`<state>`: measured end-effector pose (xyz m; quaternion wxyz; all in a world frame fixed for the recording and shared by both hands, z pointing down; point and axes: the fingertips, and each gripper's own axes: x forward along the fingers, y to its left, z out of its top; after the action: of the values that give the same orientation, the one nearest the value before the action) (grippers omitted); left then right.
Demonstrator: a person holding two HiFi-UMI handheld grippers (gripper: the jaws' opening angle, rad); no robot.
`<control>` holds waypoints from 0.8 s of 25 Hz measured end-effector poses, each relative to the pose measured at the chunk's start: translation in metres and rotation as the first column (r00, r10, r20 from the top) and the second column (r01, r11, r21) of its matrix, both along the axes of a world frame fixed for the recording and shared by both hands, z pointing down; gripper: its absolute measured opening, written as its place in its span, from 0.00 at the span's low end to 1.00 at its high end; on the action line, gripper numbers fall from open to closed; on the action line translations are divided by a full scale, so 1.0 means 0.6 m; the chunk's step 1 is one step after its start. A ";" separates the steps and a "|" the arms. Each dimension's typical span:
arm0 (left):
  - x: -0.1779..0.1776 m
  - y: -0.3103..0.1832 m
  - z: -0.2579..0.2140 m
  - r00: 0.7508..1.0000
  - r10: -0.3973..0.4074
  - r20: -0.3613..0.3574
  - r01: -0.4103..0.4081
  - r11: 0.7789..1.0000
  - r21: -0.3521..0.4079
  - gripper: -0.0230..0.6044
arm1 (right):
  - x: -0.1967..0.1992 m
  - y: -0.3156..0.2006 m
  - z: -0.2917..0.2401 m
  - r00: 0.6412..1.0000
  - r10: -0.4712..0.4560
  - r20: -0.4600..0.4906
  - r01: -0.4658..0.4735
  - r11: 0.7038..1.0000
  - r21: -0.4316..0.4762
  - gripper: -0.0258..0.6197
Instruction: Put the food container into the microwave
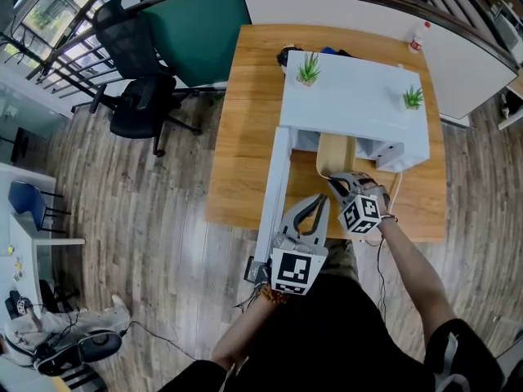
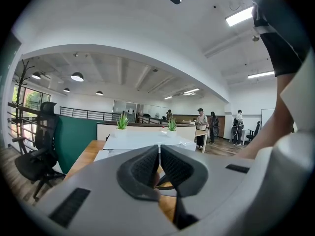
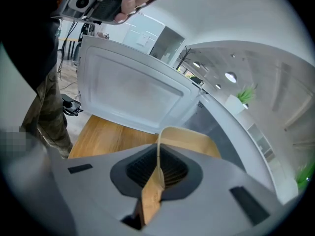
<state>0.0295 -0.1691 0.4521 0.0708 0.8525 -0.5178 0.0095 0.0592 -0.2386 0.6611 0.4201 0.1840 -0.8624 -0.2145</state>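
Observation:
A tan, shallow food container [image 1: 334, 153] hangs in front of the white microwave's [image 1: 351, 96] open cavity. My right gripper [image 1: 340, 183] is shut on its near rim. In the right gripper view the container [image 3: 193, 144] reaches from the jaws [image 3: 158, 157] towards the dark cavity [image 3: 219, 128], with the swung-out door [image 3: 133, 92] on the left. The left gripper [image 1: 314, 208] hovers beside the open door [image 1: 274, 188], close to the table's front edge. Its jaws [image 2: 160, 154] stand together, pointing level over the microwave, with nothing between them.
The microwave sits on a wooden table [image 1: 245, 137] and carries two small potted plants [image 1: 308, 69] [image 1: 413, 98]. A small bottle [image 1: 418, 35] stands on the partition at the back right. A black office chair [image 1: 135, 96] stands left of the table. Several people [image 2: 202, 124] stand far off.

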 end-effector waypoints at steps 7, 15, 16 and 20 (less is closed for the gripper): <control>0.011 -0.002 0.002 1.000 0.017 0.012 -0.017 1.000 -0.004 0.09 | -0.006 -0.019 0.010 1.000 0.005 -0.011 -0.005 1.000 -0.004 0.07; 0.016 -0.012 0.002 1.000 0.014 0.015 -0.014 1.000 -0.009 0.09 | -0.005 -0.045 0.016 1.000 0.021 -0.013 -0.021 1.000 -0.003 0.08; 0.018 -0.013 0.003 1.000 0.015 0.016 -0.015 1.000 -0.012 0.09 | -0.003 -0.051 0.019 1.000 0.027 -0.014 -0.027 1.000 -0.002 0.08; 0.020 -0.015 0.011 1.000 0.013 0.022 -0.013 1.000 -0.021 0.09 | 0.002 -0.073 0.027 0.999 0.049 -0.016 -0.049 0.999 0.003 0.08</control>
<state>0.0414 -0.1783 0.4586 0.0738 0.8549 -0.5129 0.0245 0.0603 -0.2821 0.6772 0.4317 0.2038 -0.8540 -0.2068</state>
